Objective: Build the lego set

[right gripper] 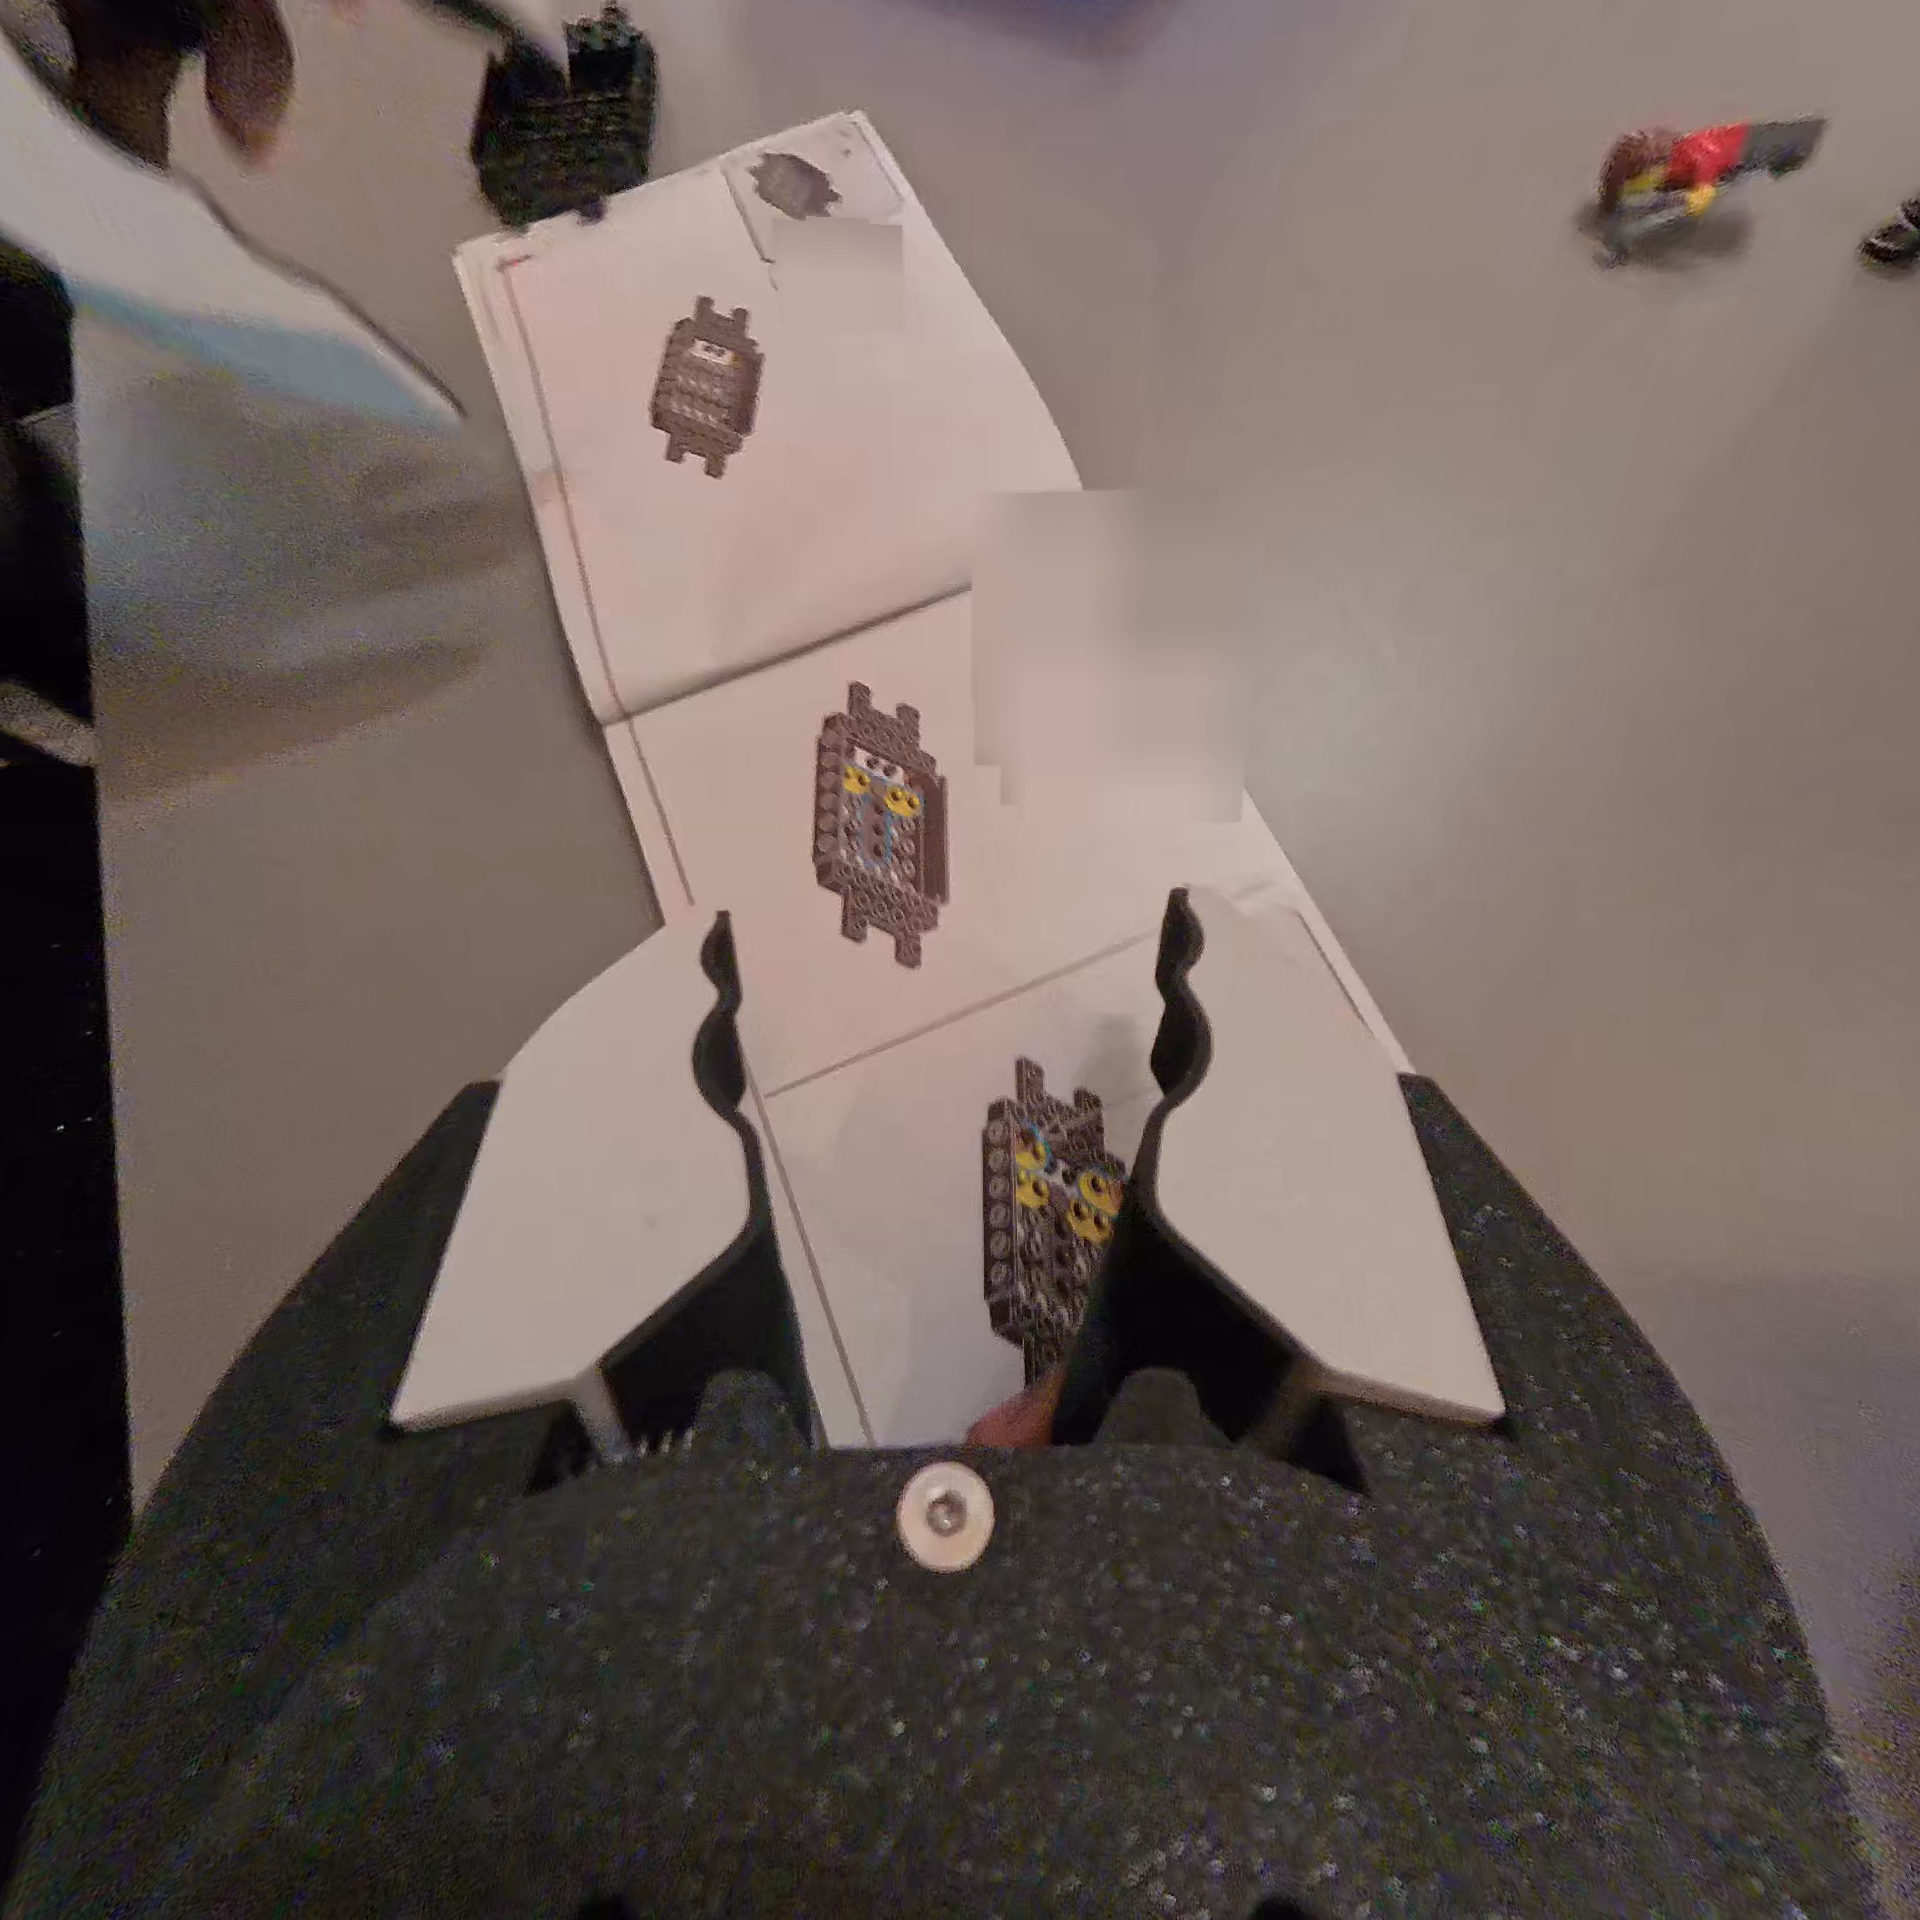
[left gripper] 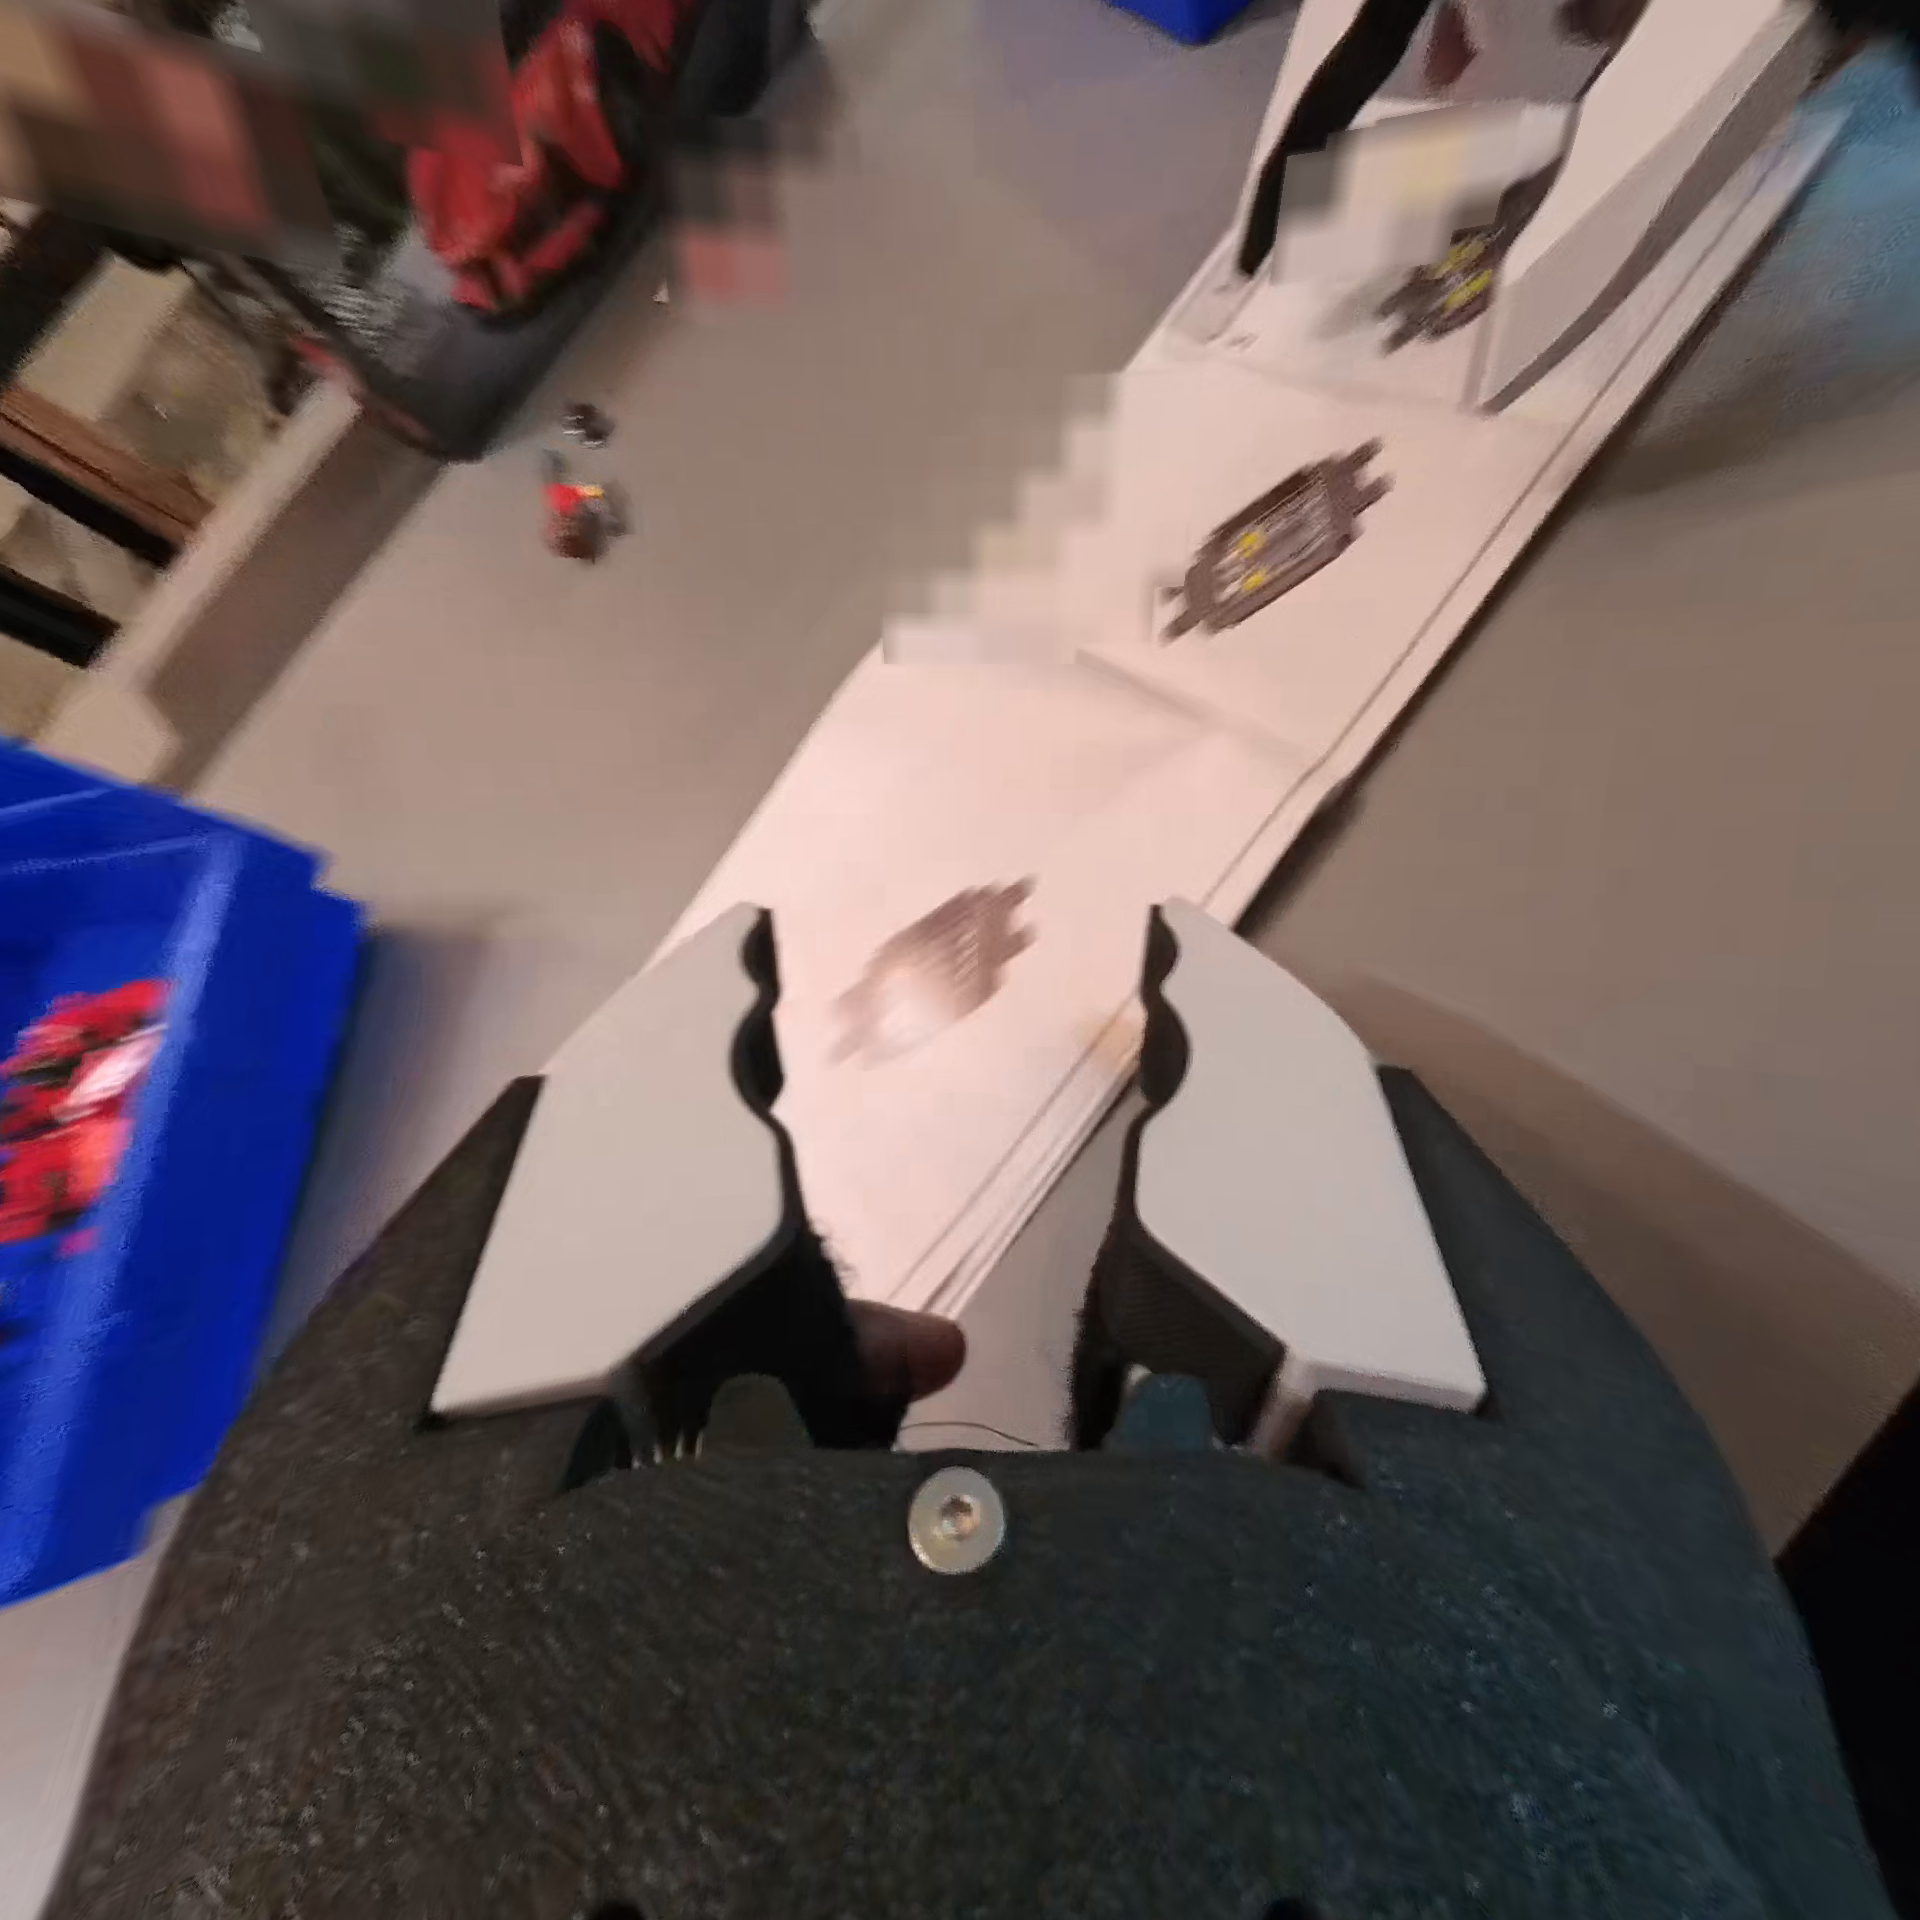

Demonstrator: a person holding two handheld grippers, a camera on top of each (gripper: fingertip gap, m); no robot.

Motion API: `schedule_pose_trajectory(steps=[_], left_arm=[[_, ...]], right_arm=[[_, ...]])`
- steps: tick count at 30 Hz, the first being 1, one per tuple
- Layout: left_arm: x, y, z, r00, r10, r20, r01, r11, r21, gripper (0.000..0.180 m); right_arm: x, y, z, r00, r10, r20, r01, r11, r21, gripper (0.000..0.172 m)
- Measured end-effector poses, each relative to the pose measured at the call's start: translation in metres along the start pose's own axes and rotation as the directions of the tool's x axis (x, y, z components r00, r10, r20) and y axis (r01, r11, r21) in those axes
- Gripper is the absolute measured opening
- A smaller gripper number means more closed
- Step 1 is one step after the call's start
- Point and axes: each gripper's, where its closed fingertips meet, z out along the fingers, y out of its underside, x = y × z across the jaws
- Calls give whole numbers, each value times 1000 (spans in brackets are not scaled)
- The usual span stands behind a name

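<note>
Seen first from the left wrist view, the left gripper point(left gripper: 961, 920) has its two pale grey fingers spread wide with nothing between them, hovering over the near end of a long white paper instruction booklet point(left gripper: 997, 790) that runs diagonally toward the upper right across the grey bench point(left gripper: 644, 665). Motion blur smears the printed dark brick drawings. A bright blue plastic bin point(left gripper: 156, 1143) sits at the left edge, and a small red and dark brick model point(left gripper: 582, 509) lies in the upper left.

Next, in the right wrist view, the right gripper point(right gripper: 951, 914) is likewise wide open and bare above the same booklet point(right gripper: 831, 561), which fills the centre. A dark brick assembly point(right gripper: 566, 125) stands just beyond the booklet's far end, at the top. A red, yellow and grey brick piece point(right gripper: 1704, 177) lies in the upper right.
</note>
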Motion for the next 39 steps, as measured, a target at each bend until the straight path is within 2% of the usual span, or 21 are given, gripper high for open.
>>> schedule_pose_trajectory(steps=[1,4,7,10,14,18,20,22,24,27,30,33,36,39], left_arm=[[-16,11,-14,1000,29,2,-29,1000,-8,76],[-55,52,-51,983,153,-96,-159,986,-58,82],[-70,79,-62,924,198,-328,-222,975,-35,73],[-77,101,-55,818,264,-510,-352,932,-82,70],[-87,130,-38,660,347,-667,-570,809,-144,72],[-78,143,-27,555,295,-778,-622,768,-152,70],[-78,138,-22,550,307,-777,-606,786,-119,58],[-78,138,-22,565,269,-780,-569,811,-133,58],[-81,131,-20,654,217,-725,-486,855,-183,58],[-85,96,-18,812,192,-551,-338,925,-175,58],[-71,64,-25,896,132,-423,-231,954,-193,58],[-35,32,-24,900,52,-433,-128,981,-148,58],[-12,16,-10,894,99,-438,-182,972,-152,58],[12,0,8,856,145,-496,-244,960,-140,58]], right_arm=[[-2,-3,3,1000,-13,21,13,1000,-14,81],[-5,-9,13,999,-39,38,40,999,-36,82],[-18,-17,21,994,-23,106,21,1000,17,80],[-22,-14,20,992,-3,124,2,1000,11,80],[-15,-10,6,996,28,86,-30,999,30,78],[-10,-3,-8,994,90,59,-94,993,68,77],[-5,4,-13,994,107,35,-109,992,63,76],[-4,10,-16,992,120,30,-122,991,58,75],[-8,15,-18,992,119,42,-122,991,52,74],[-8,26,-19,993,111,33,-111,994,14,69],[-8,40,-18,998,62,32,-60,996,-59,64],[-6,40,-17,1000,23,13,-23,999,-49,58],[-6,40,-15,1000,30,9,-30,999,-42,57],[-7,41,-16,1000,27,6,-27,999,-42,57]])
